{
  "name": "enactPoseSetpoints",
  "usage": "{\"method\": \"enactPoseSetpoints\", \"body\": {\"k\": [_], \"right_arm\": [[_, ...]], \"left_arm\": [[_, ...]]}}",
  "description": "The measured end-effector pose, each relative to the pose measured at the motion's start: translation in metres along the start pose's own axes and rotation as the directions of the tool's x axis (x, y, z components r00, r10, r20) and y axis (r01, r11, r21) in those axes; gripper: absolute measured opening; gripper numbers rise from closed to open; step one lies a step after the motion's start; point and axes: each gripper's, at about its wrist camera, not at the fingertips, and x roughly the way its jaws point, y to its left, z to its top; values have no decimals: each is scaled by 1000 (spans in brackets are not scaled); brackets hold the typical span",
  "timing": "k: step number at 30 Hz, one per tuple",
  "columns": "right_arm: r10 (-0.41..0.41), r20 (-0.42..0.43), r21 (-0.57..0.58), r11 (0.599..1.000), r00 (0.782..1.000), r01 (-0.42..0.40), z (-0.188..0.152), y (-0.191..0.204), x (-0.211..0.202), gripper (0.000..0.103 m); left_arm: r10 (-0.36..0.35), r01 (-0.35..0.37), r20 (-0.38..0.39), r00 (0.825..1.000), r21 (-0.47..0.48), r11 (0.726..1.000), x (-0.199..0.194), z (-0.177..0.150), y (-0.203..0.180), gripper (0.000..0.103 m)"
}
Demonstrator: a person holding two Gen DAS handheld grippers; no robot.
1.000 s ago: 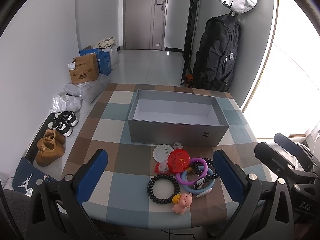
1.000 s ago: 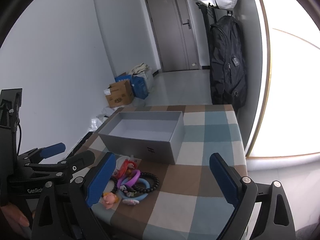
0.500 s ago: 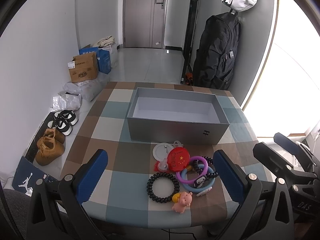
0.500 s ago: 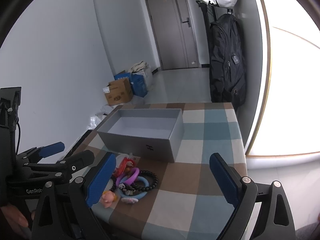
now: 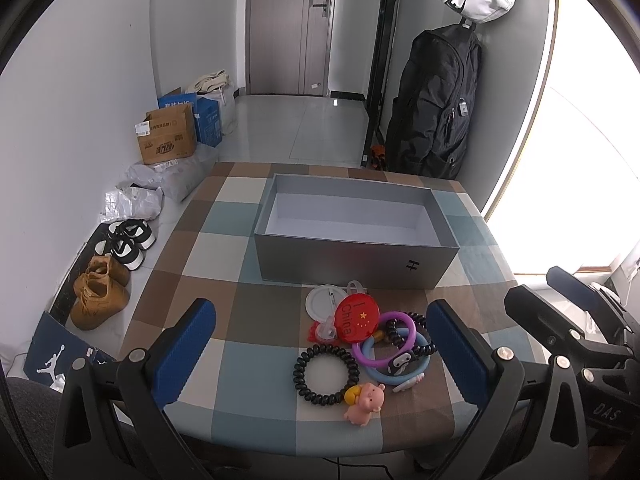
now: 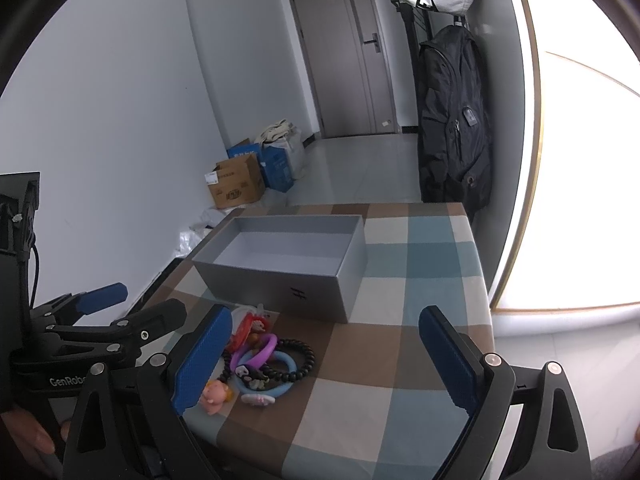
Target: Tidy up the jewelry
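Left tongs (image 5: 324, 344) agape, jewelry pile (image 5: 360, 336) — grey box (image 5: 354, 240) behind

My left wrist camera looks down from the table's near edge, straight across the checked table (image 5: 192, 264) toward the door. My right wrist camera sits further right, angled left. Both views share the grey box (image 5: 352, 256) (image 6: 288, 276).
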Motion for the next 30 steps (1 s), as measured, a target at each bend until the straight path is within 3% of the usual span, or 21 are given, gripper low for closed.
{"method": "enactPoseSetpoints", "body": {"k": [7, 14, 18, 21, 24, 30], "right_arm": [[-19, -13, -7, 1000, 1000, 18, 3, -2, 3, 96], [-64, -26, 4, 998, 998, 64, 4, -11, 6, 100], [-68, -42, 41, 997, 997, 69, 6, -20, 10, 100], [-57, -46, 81, 995, 997, 61, 9, -27, 12, 100], [-42, -58, 114, 992, 997, 49, 12, -31, 16, 100], [-18, -72, 132, 991, 997, 28, 14, -33, 22, 100]], "left_arm": [[7, -7, -26, 1000, 5, 1000, 5, -1, 1, 102], [-26, 29, -107, 994, 27, 999, 15, -10, 2, 102], [-58, 67, -209, 976, 35, 997, 24, -25, 4, 102], [-105, 114, -290, 951, 14, 993, 31, -38, 6, 95], [-122, 135, -334, 935, 18, 991, 36, -46, 1, 93], [-158, 174, -361, 919, 11, 985, 39, -46, -10, 74]]}}
